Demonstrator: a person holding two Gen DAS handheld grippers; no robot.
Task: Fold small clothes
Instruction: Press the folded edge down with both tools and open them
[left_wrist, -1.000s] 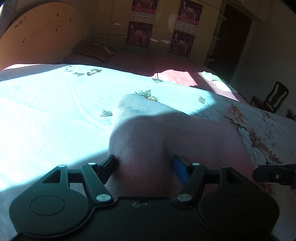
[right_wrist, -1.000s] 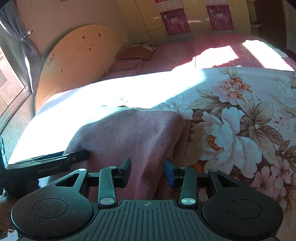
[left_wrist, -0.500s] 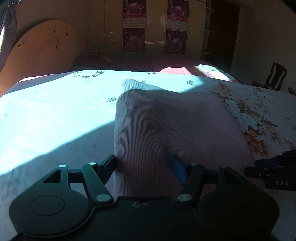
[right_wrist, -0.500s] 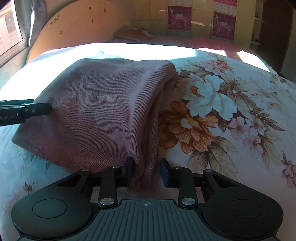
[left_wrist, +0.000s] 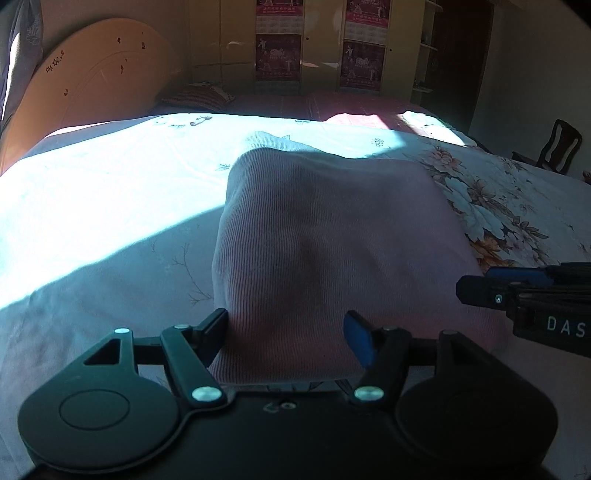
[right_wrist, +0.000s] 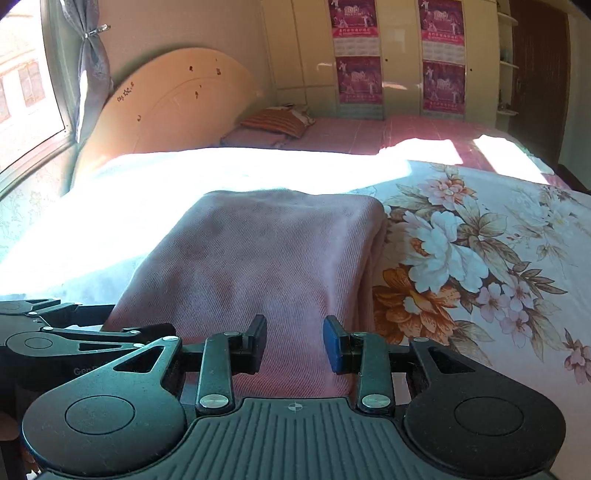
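A home bedroom: bed (right_wrist: 480, 229), headboard (right_wrist: 177, 103), pillow (right_wrist: 277, 123), wardrobe (right_wrist: 399, 55).

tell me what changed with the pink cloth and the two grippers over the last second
The right gripper let go: half a second ago its fingers pinched the near right edge of the pink cloth, now they stand open over it. The cloth has settled flatter on the floral bedsheet. The left gripper stayed open astride the cloth's near edge, and the fold looks unchanged.
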